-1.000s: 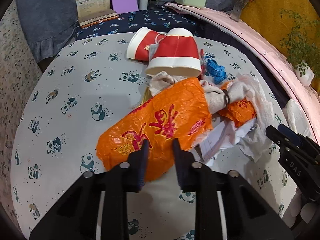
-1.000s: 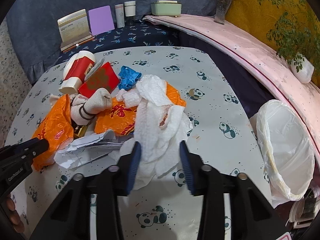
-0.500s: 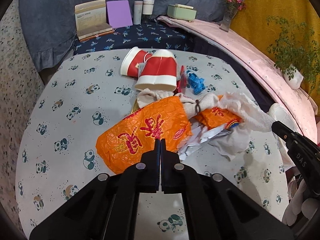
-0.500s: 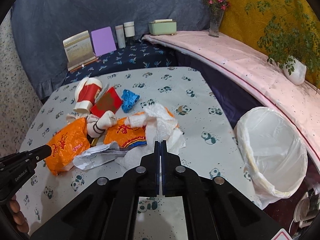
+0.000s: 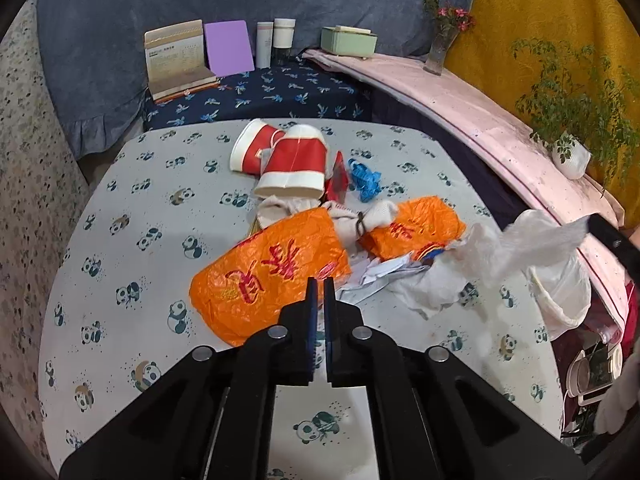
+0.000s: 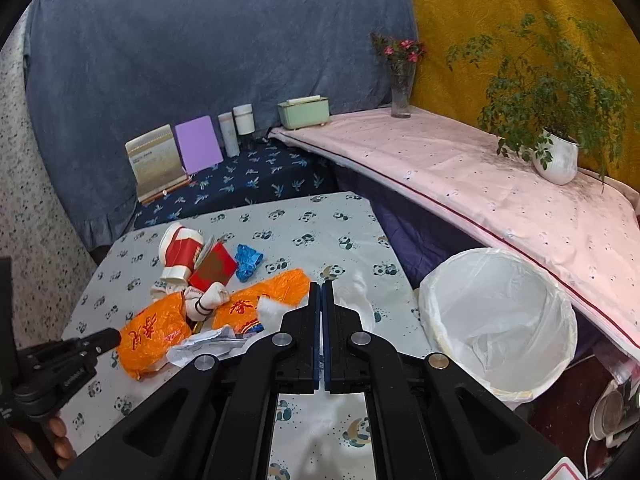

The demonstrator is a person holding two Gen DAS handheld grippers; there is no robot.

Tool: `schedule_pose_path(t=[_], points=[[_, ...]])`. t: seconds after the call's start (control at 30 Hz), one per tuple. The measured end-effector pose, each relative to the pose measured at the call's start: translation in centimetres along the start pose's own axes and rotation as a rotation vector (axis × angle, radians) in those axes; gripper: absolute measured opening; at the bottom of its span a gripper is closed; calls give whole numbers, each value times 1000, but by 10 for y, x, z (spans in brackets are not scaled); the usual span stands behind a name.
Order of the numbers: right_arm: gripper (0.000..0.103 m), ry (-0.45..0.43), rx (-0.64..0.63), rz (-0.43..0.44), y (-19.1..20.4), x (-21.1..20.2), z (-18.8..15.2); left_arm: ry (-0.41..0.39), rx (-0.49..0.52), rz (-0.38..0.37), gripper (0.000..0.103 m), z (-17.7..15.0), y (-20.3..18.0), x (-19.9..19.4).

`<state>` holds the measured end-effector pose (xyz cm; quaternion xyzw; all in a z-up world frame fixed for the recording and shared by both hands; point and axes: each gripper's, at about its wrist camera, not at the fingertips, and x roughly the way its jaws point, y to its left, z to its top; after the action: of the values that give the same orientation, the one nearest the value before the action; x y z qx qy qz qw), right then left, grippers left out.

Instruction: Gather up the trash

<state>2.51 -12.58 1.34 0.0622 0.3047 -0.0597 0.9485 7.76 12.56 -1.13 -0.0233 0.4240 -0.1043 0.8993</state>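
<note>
A trash pile lies on the panda-print table [image 5: 120, 240]: two red paper cups [image 5: 294, 164], a large orange bag [image 5: 268, 276], a smaller orange bag [image 5: 420, 224], a blue wrapper [image 5: 364, 180], crumpled paper [image 5: 376, 276]. My left gripper [image 5: 319, 286] is shut on the large orange bag's near edge. My right gripper [image 6: 321, 288] is shut on white tissue [image 5: 532, 240], lifted off the table; in the right wrist view the tissue [image 6: 360, 300] hangs blurred beside the fingers. The white-lined bin [image 6: 500, 320] stands right of the table.
A dark blue bench behind the table holds a calendar [image 5: 176, 60], a purple card [image 5: 228, 48] and two bottles [image 5: 276, 42]. A pink-covered ledge [image 6: 460, 176] carries a green box [image 6: 304, 112], a vase [image 6: 400, 88] and a potted plant [image 6: 556, 156].
Both grippers closed from open, the left on the orange bag, the right on the tissue. Both then pulled back and up; the tissue rose off the pile toward the right.
</note>
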Motion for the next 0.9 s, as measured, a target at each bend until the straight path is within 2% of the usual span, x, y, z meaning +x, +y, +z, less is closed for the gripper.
schedule_pose_path(t=[0.03, 0.07, 0.13, 0.33, 0.43, 0.6, 0.63, 0.7, 0.73, 0.77, 0.9], points=[[1, -4, 5, 0, -2, -3, 0, 7, -4, 9, 15, -2, 4, 4], [1, -6, 10, 0, -3, -6, -1, 17, -13, 20, 33, -4, 10, 8], [1, -6, 16, 1, -5, -9, -3, 17, -28, 23, 55, -8, 21, 14], [1, 34, 18, 10, -2, -1, -14, 12, -14, 71, 83, -17, 43, 31], [1, 49, 8, 16, 4, 3, -17, 29, -31, 74, 89, -22, 56, 41], [1, 86, -5, 19, 11, 17, -23, 88, -90, 45, 89, -30, 69, 62], [1, 95, -5, 21, 12, 20, -24, 92, -88, 43, 85, -31, 68, 65], [1, 104, -11, 20, 14, 23, -26, 111, -69, 33, 66, -33, 65, 71], [1, 106, -14, 19, 15, 24, -27, 121, -66, 29, 51, -33, 64, 73], [1, 108, -16, 19, 16, 25, -27, 127, -66, 28, 43, -34, 64, 75], [1, 113, -18, 15, 16, 27, -27, 105, -56, 23, 30, -33, 61, 68]])
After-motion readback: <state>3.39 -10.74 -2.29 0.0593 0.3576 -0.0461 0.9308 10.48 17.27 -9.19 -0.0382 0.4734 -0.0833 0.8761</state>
